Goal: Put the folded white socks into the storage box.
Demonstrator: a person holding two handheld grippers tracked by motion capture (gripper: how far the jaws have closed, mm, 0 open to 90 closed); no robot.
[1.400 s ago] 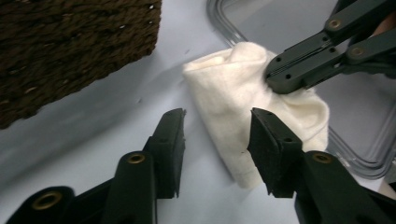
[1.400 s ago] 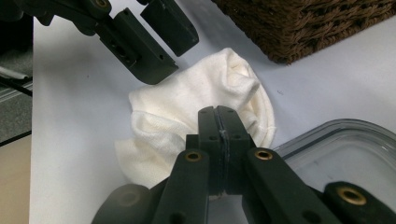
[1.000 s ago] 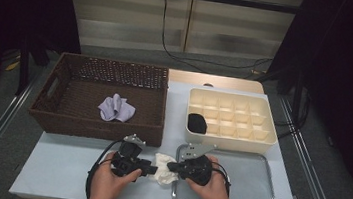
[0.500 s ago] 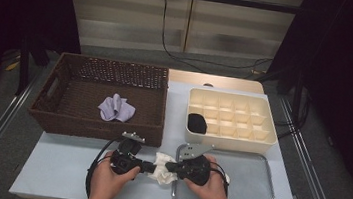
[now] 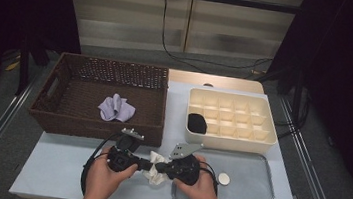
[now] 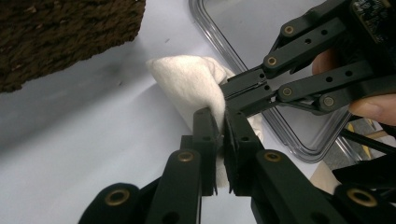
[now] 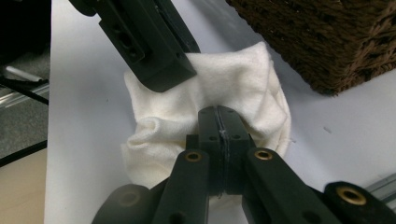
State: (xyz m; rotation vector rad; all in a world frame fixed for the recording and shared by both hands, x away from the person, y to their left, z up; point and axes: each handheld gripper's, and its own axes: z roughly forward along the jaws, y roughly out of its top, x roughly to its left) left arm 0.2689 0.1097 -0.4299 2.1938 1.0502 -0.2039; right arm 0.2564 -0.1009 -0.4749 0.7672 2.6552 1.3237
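Both the left gripper [image 6: 219, 140] and right gripper [image 7: 218, 126] have their jaws pinched on opposite edges of the white cloth [image 5: 156, 166], probably to spread or fold it above the desk [image 5: 56, 166].

Black tool [image 6: 219, 135] w/ brass-coloured pivot pins, grey triangular plate [image 5: 185, 150], black cable [image 5: 88, 167]

Front edge of the desk [image 5: 55, 176]: bare surface lies open from the left tongs [image 5: 146, 165] out to the front left corner. Passage toward the far edge on that side is blocked by the wicker basket [image 5: 47, 115], whose front wall stands just behind the left tongs. To the right, the clear tray [image 5: 260, 189] occupies the front right corner, with the compartment box [image 5: 271, 133] just behind it. A narrow bare strip runs between basket and box. The white cloth [image 5: 156, 170] lies between the left tongs and right tongs [image 5: 160, 167].
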